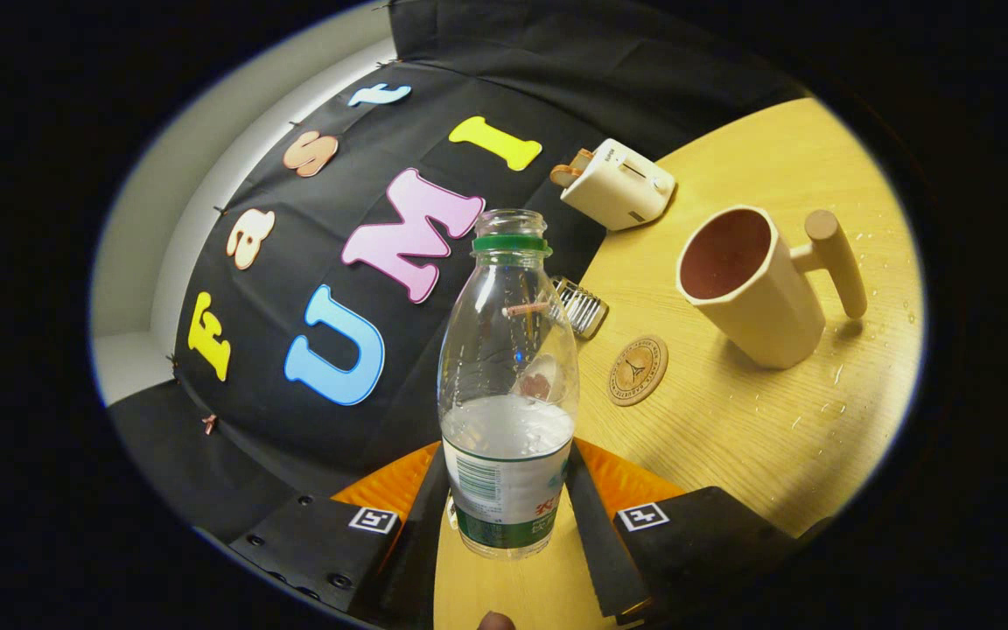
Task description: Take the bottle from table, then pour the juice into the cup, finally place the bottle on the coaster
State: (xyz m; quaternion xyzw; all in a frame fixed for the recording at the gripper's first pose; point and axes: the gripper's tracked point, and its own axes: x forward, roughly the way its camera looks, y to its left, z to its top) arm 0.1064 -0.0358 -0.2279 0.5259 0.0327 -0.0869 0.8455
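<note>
- I am seeing the tongs (508,503) closing on the bottle (508,385), one finger pressing each side of its labelled lower part, so they are gripping it.
- The bottle is sitting between the fingers with its cap off, a green ring around the neck, and clear liquid filling roughly its lower third.
- I am taking the bottle as my landmark: the whole scene is looking tilted, so I cannot tell whether its base is resting on the wooden surface (758,437) or hanging just above it.
- The round coaster (637,370) is lying flat on the surface just beyond the bottle and to its right, apart from it.
- The cup (753,284), with a peg-like side handle, is standing further right of the bottle, past the coaster, its dark inside facing me.
- A small ribbed glass (583,306) is peeking out right behind the bottle's shoulder.
- A white toaster-like box (618,184) is sitting well beyond the bottle, near the black cloth wall (294,219).
- Water droplets (819,411) are dotting the surface to the right of the bottle, near the cup.
</note>
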